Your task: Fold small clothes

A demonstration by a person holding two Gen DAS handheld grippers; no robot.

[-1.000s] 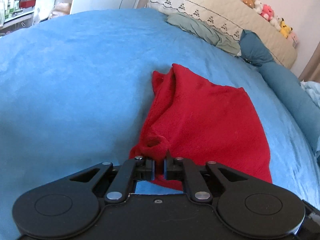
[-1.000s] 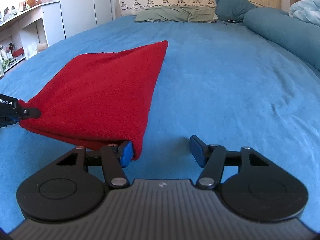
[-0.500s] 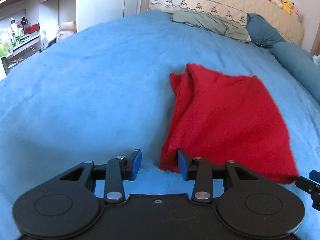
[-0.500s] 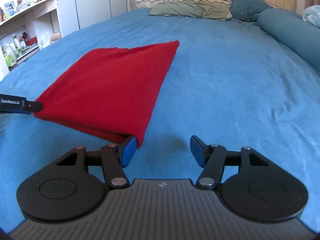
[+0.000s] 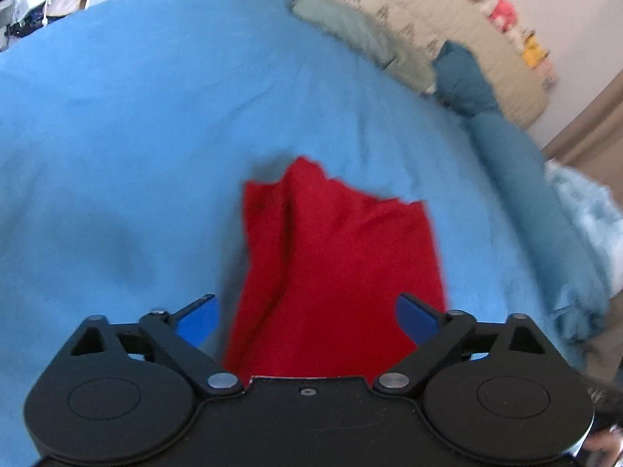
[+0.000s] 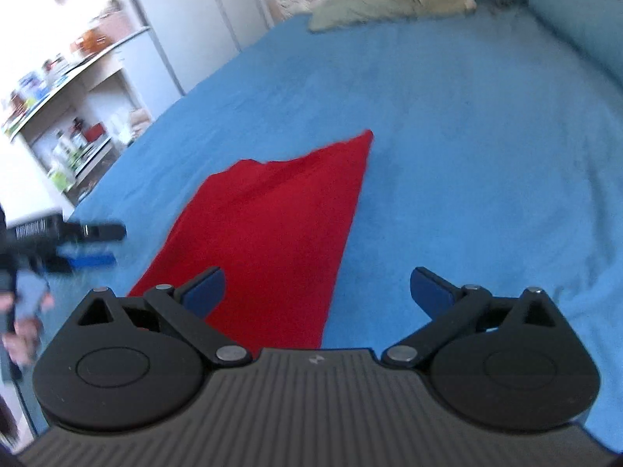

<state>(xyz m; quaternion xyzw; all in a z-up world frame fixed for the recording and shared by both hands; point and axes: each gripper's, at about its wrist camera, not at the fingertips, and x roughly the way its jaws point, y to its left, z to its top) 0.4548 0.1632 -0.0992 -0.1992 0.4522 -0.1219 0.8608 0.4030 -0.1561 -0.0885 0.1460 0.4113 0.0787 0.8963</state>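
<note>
A red garment (image 5: 335, 264) lies folded flat on the blue bedspread (image 5: 117, 155). In the left wrist view my left gripper (image 5: 307, 317) is wide open and empty, raised above the garment's near edge. In the right wrist view the garment (image 6: 280, 225) lies left of centre. My right gripper (image 6: 317, 288) is wide open and empty, raised above the garment's near right edge. The left gripper (image 6: 93, 245) shows at the far left of the right wrist view, open, beside the garment.
Pillows (image 5: 350, 31), a teal bolster (image 5: 518, 171) and a headboard with plush toys (image 5: 502, 11) lie at the far end. A light blue blanket (image 5: 588, 218) is at the right. Shelves with bottles (image 6: 66, 124) and a white cabinet (image 6: 194, 23) stand left of the bed.
The left gripper let go of the garment's corner and opened wide. The garment dropped flat on the bed. Both grippers lifted up and back from it.
</note>
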